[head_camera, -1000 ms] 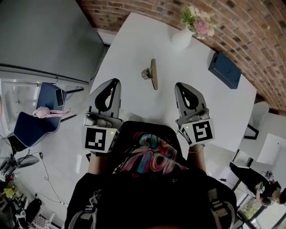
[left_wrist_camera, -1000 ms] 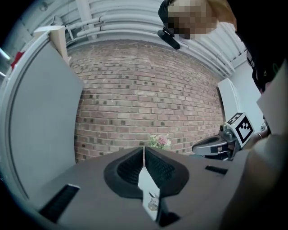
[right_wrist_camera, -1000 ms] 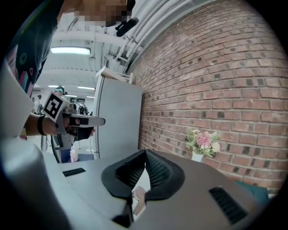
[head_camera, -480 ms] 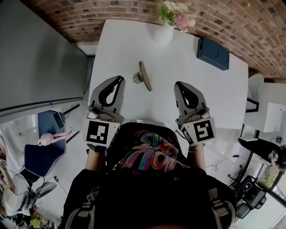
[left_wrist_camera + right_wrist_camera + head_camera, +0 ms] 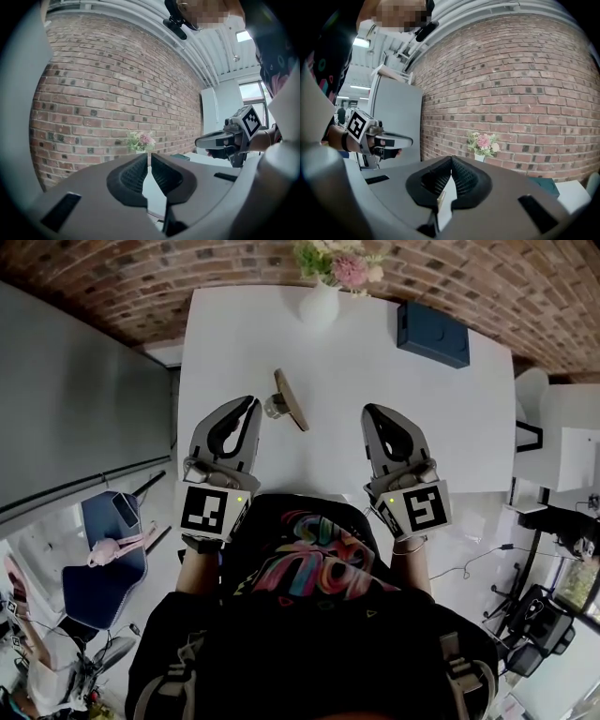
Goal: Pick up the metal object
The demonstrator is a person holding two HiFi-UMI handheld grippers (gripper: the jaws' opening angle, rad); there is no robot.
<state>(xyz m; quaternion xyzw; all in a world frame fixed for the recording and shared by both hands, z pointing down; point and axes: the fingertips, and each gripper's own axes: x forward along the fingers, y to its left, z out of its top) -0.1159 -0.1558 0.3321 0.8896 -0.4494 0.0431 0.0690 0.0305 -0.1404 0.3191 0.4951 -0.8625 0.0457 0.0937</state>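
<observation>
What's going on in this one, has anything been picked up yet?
Not yet. A person stands at a white table with a gripper in each hand. The left gripper and right gripper hover over the near part of the table, both with jaws together and empty. The metal object lies untouched on the table beside a small wooden piece, closer to the left gripper. A flower vase and a dark blue box sit at the far side.

Readable text: none. Square coded markers, no lettering, on left gripper and right gripper cubes; shirt print illegible.
</observation>
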